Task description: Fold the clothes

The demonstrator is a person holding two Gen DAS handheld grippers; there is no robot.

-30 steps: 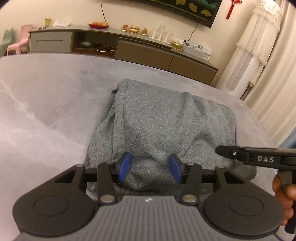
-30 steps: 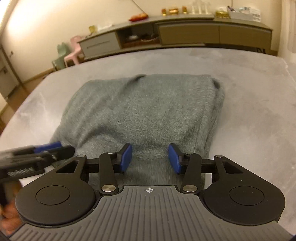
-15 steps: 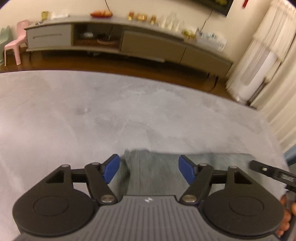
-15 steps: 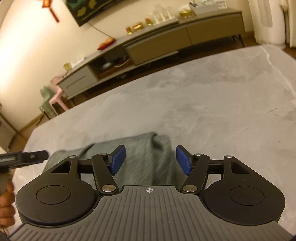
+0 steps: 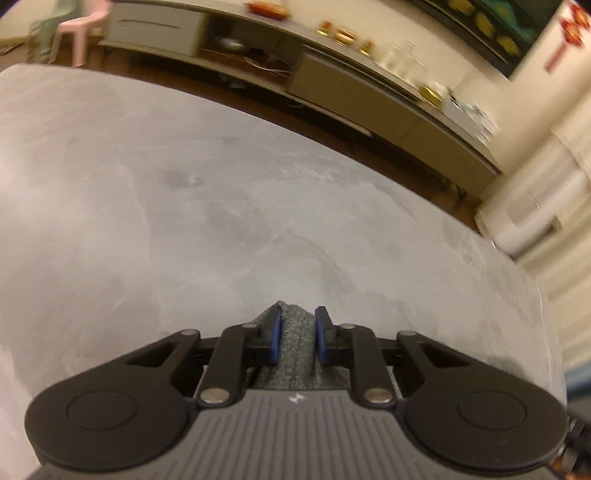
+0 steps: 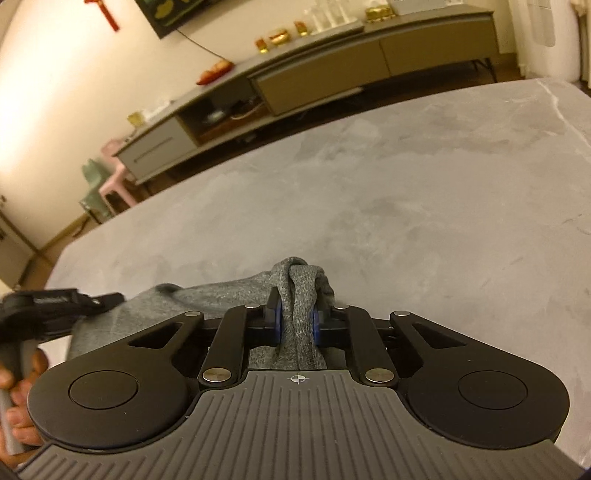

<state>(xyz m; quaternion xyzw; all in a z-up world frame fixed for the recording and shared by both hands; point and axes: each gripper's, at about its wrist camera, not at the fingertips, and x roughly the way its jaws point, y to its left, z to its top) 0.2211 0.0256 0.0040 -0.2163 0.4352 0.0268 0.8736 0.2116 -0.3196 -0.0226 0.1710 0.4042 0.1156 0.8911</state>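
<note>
A grey knit garment (image 6: 221,299) lies on the grey marbled table (image 6: 406,192). My right gripper (image 6: 296,325) is shut on a bunched far corner of it, with cloth sticking up between the blue pads. My left gripper (image 5: 297,339) is shut on the garment's (image 5: 295,354) other far corner. In the right wrist view the left gripper (image 6: 62,302) shows at the left edge, held by a hand. Most of the garment is hidden under the gripper bodies.
A long low sideboard (image 5: 332,85) with small items stands against the far wall beyond the table (image 5: 184,206). A pink chair (image 5: 79,33) stands at far left. White curtains (image 5: 554,221) hang at right, past the table's right edge.
Both grippers moved forward over the garment to its far edge and closed from open onto its far corners. The view now shows mostly bare table ahead.
</note>
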